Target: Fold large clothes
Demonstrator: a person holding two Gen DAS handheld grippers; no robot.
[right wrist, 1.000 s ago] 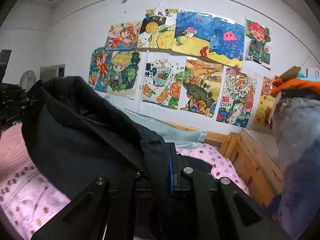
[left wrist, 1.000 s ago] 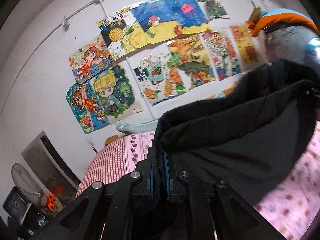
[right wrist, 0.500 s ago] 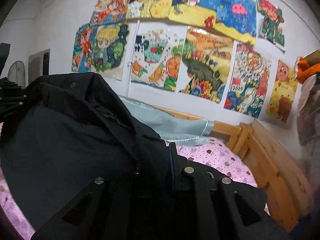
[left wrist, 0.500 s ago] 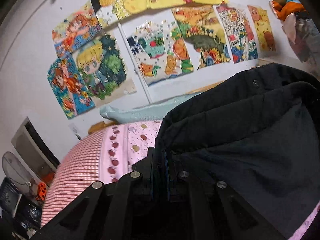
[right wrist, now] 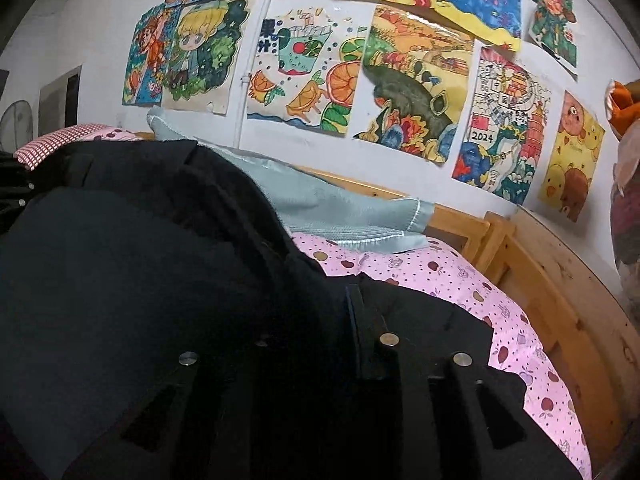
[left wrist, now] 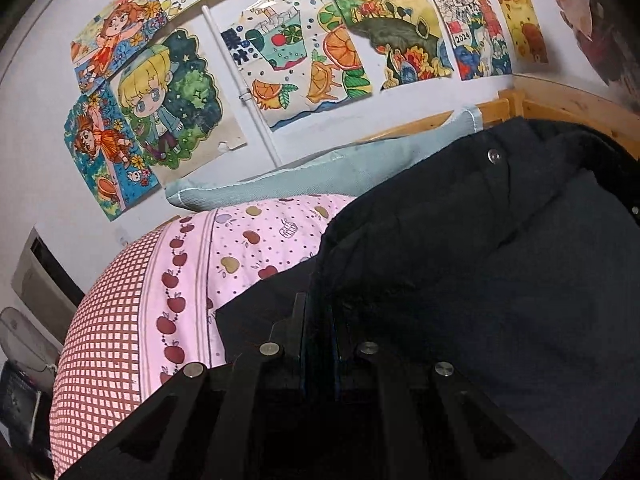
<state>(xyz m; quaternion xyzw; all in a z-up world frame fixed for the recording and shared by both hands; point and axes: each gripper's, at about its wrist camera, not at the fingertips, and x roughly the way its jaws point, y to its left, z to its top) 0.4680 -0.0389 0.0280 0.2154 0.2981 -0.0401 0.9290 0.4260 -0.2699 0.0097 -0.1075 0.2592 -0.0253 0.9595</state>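
Note:
A large black garment with metal snaps [left wrist: 480,264] stretches between my two grippers, low over the pink apple-print bed [left wrist: 256,240]. My left gripper [left wrist: 322,312] is shut on the garment's left edge. My right gripper [right wrist: 344,300] is shut on its right edge; the garment [right wrist: 140,272] drapes over the left finger and hides it. The cloth's lower part lies on the bed [right wrist: 460,280] under both grippers.
A pale blue folded cloth [left wrist: 328,172] lies along the wall at the far side of the bed, also in the right wrist view [right wrist: 332,208]. A wooden bed frame [right wrist: 560,280] runs along the right. Children's drawings cover the wall [right wrist: 400,80]. A red checked pillow [left wrist: 104,320] lies at left.
Both grippers have come down toward the bed with the garment, and the views have tilted down from the wall. The garment now spreads lower and flatter over the bedding.

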